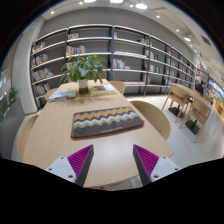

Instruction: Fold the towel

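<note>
Our hand-held gripper [113,160] sits at the bottom centre of the frame with its fingers spread wide and nothing between them, the purple pads [79,159] facing each other over bare wood. We see the towel [107,121], zigzag-striped, lying flat on the bench [50,135] at the centre of the frame, beyond the fingertips and clear of them. It looks already doubled into a rectangle, though we cannot tell how many layers it has.

We judge the main risk to be a poor grasp: coming in flat, the fingers may pinch only the top layer, or push the cloth along the smooth wood and bunch it instead of lifting an edge. A grip taken off-centre would drag one corner and leave a skewed fold. Behind the towel, in the upper left, stand a potted plant [84,69] and some books [63,95]; a wide sweep while carrying the edge over could knock them.
</note>
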A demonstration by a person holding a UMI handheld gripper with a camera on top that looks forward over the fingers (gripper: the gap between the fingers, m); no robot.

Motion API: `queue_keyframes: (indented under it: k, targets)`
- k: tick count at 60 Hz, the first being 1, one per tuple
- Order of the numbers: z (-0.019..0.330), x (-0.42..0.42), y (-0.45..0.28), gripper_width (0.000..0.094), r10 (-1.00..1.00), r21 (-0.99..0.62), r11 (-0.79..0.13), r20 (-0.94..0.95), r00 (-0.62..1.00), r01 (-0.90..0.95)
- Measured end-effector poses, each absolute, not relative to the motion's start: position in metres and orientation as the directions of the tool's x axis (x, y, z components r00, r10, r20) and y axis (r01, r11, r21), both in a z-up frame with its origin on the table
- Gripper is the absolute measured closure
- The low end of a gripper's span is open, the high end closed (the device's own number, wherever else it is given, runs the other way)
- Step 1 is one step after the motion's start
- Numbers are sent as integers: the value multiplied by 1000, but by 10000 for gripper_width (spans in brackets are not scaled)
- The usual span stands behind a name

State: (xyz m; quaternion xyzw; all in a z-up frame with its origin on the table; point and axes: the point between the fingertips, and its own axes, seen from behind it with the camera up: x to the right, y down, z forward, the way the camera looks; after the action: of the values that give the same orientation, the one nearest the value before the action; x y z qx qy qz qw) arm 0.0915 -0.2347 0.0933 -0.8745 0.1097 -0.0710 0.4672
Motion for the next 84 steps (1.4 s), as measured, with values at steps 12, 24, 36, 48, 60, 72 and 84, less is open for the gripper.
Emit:
queue_keyframes:
  k: [12,24,36,48,60,72,84]
  targets:
    - [48,11,-178,130,-94,-775,-629,-3,996,-62]
    - [29,-29,-87,130,-1,-759,-651,2,1000,1]
    - [20,-32,-7,171,-8,-758,-652,52,999,35]
    - [-5,-22,8,437,3,-721,-689,97,995,72]
    - [-7,-2,8,847,18,-714,-683,192,981,152]
    - [2,-5,4,872,93,-700,-705,69,993,115]
    - [98,64,8,872,115,-781,-611,77,990,132]
